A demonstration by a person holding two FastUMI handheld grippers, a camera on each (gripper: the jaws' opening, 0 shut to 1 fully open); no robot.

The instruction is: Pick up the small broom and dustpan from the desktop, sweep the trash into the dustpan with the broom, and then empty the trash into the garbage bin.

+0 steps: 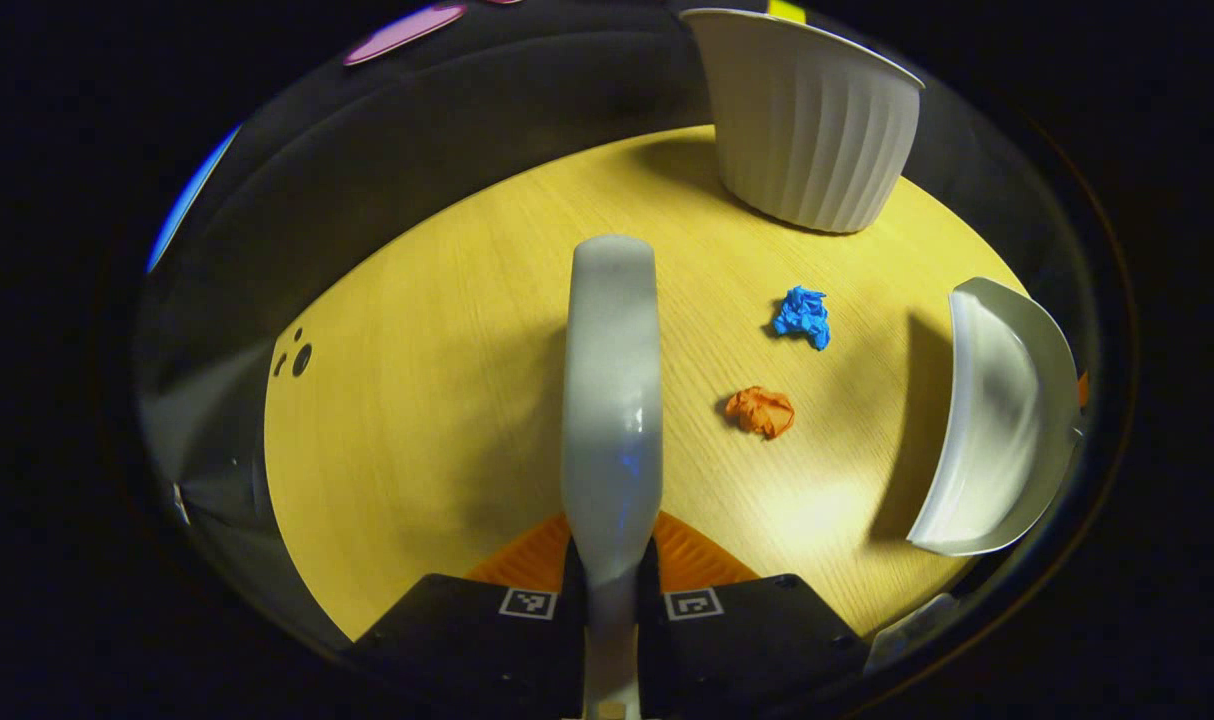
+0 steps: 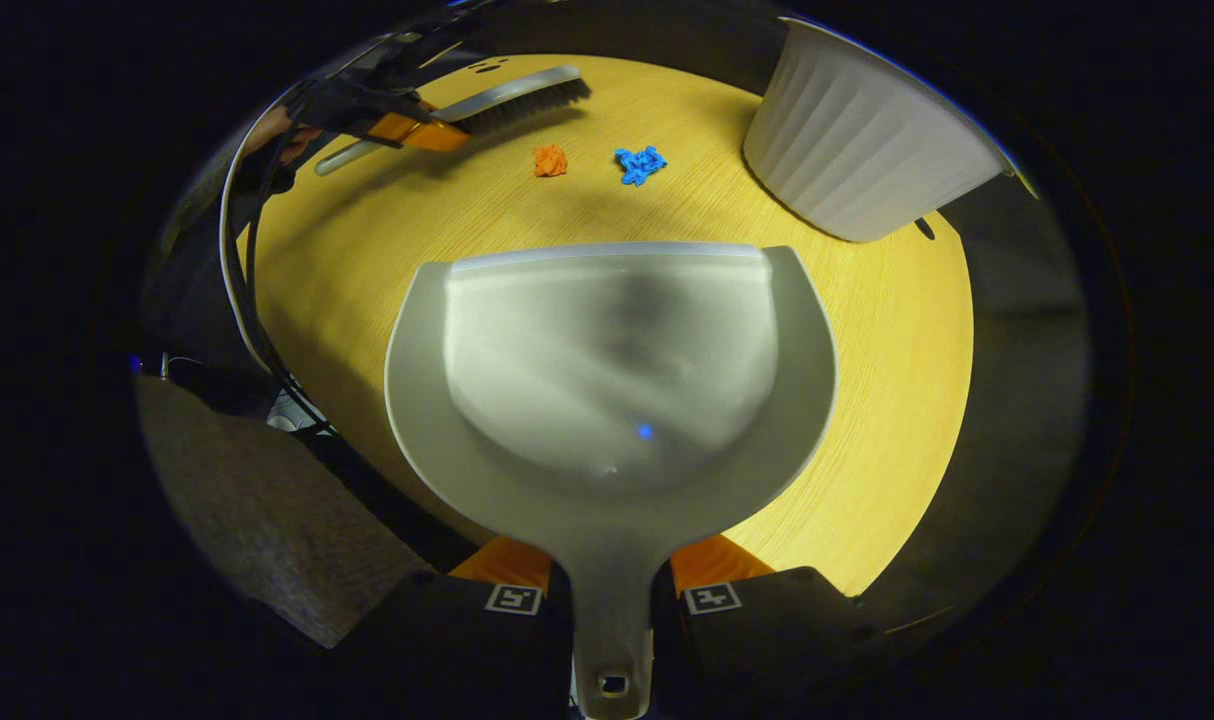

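Left gripper [image 1: 612, 570] clamped on the handle of the small broom [image 1: 612, 400], whose back runs forward over the wooden desktop [image 1: 417, 400]; in the right gripper view the same broom [image 2: 512, 98] is seen near the far edge, bristles down. Right gripper [image 2: 612, 590] closed on the stem of the dustpan [image 2: 607, 400], its straight front lip facing the trash. Orange paper wad [image 1: 760, 411] and blue paper wad [image 1: 803, 316] lie apart from each other on bare wood between broom and dustpan [image 1: 997, 420]. The ribbed white garbage bin [image 1: 807, 120] stands near the desktop's far rim, beyond the blue wad. Open wood surrounds both wads on all sides.
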